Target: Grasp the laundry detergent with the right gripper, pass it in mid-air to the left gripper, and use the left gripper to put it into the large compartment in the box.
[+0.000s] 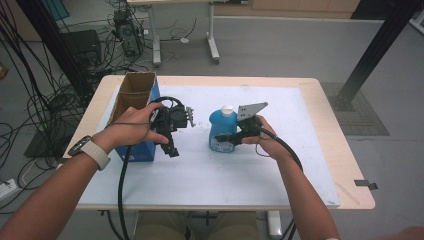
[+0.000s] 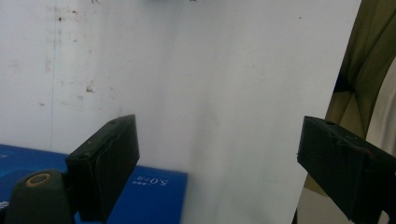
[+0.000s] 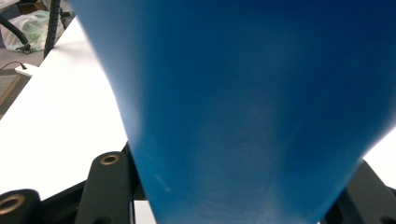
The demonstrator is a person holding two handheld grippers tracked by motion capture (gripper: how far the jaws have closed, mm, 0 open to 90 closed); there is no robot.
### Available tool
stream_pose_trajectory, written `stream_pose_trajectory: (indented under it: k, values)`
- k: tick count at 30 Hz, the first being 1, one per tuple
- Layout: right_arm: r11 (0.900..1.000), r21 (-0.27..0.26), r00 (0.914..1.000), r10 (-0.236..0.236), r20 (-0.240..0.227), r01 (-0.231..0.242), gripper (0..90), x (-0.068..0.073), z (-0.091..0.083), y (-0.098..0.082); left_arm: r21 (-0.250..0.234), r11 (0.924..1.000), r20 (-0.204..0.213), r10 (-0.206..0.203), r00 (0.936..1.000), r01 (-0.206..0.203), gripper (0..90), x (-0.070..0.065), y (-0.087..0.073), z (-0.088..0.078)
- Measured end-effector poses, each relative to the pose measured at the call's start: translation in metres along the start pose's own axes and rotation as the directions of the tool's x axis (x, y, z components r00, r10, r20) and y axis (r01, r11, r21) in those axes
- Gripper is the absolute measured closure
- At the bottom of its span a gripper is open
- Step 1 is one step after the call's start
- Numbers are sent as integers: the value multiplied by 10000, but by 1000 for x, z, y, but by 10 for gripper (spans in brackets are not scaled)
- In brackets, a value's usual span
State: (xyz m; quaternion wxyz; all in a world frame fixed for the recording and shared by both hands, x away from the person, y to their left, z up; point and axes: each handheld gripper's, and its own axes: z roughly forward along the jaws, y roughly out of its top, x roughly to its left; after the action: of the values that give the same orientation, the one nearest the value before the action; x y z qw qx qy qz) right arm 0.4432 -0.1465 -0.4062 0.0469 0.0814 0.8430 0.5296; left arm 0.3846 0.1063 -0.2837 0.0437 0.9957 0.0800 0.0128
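Blue bottle (image 1: 222,131) upright at the middle of the table (image 1: 310,165), right gripper (image 1: 231,137) jaws clamped on its body, left gripper (image 1: 172,142) jaws wide, empty, beside blue box (image 1: 135,120).

High view: fixed above person's side, faces forward and down; takes in whole white table (image 1: 280,175), forearms entering from near edge, floor and cables beyond far edge; left gripper view: rides on left gripper (image 1: 175,125), looks past own two jaws at table top from close, corner of blue box (image 2: 154,196) low in frame; box (image 1: 137,150) shared with high view; right gripper view: pressed very close against blue bottle (image 3: 261,107); same bottle (image 1: 221,131) at table centre in high view.
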Motion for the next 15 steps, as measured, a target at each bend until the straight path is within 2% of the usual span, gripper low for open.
stream_pose_trajectory:
  k: [15]
  values:
    - [10000, 8, 10000, 3, -3, -3, 429, 0, 0, 0, -15, 10000, -4, -18, 10000, 18, 132, 0, 0, 0]
